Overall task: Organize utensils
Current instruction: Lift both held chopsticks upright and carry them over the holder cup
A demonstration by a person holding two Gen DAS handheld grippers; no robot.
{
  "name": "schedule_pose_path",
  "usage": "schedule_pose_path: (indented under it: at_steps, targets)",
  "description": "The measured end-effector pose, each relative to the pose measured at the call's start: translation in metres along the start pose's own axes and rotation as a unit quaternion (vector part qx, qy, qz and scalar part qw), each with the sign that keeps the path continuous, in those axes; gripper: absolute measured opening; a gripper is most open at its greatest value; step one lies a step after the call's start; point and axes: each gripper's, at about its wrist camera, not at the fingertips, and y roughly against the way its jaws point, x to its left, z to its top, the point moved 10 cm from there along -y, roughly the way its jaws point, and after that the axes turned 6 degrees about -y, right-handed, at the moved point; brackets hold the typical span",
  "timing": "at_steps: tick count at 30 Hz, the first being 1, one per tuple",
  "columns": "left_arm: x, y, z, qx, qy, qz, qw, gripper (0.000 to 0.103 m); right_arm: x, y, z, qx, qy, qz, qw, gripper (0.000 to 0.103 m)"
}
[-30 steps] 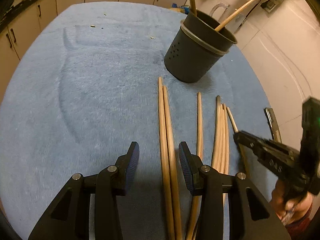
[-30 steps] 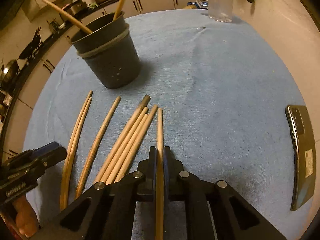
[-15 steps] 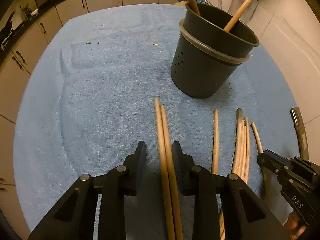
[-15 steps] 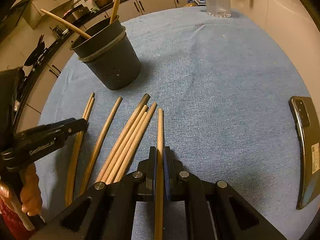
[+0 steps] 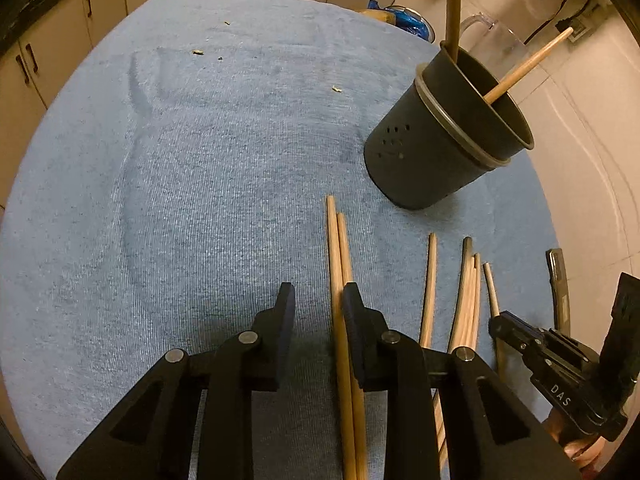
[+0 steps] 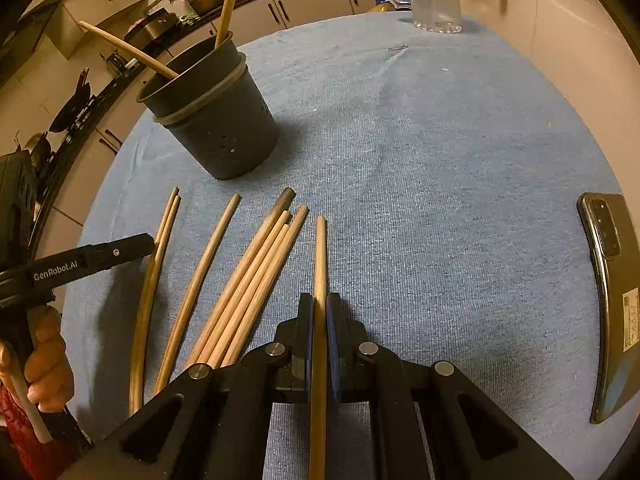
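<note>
My right gripper [image 6: 319, 312] clamps one stick [image 6: 319, 252] at lower centre. My left gripper [image 5: 318, 312] gapes around two sticks [image 5: 338, 248]. The holder [image 6: 216, 120] stands upper left.

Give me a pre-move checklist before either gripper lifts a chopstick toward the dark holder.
1. Right gripper shut on a single wooden chopstick: ok.
2. That chopstick lies apart from the loose bundle of wooden chopsticks beside it: ok.
3. Left gripper has one stick only: not ok; it is open around a pair of wooden chopsticks.
4. Dark grey perforated utensil holder upright on the blue towel: ok.
5. Room in the holder: ok; only two sticks stand in it.
6. Black smartphone away from the path to the holder: ok.
</note>
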Motion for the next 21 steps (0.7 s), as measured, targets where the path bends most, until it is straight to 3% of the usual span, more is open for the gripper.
schedule_pose_path:
  at_steps: [10, 15, 19, 21]
  targets:
    - [-0.009, -0.018, 0.013, 0.022, -0.036, 0.07, 0.9967, 0.024, 0.001, -0.001, 0.0, 0.004, 0.004, -0.005, 1.0, 0.008]
    - [-0.019, -0.024, 0.02, 0.02, -0.071, 0.136, 0.9879, 0.021, 0.004, -0.004, 0.004, 0.008, 0.012, -0.02, 1.0, 0.008]
    - [-0.023, -0.018, 0.01, 0.005, -0.062, 0.132, 0.9893, 0.007, 0.008, -0.009, 0.009, 0.006, 0.035, -0.04, 0.999, 0.008]
    - [-0.025, -0.013, 0.002, -0.005, -0.054, 0.107, 0.9928, 0.006, 0.011, -0.011, 0.011, 0.003, 0.047, -0.039, 0.998, 0.008]
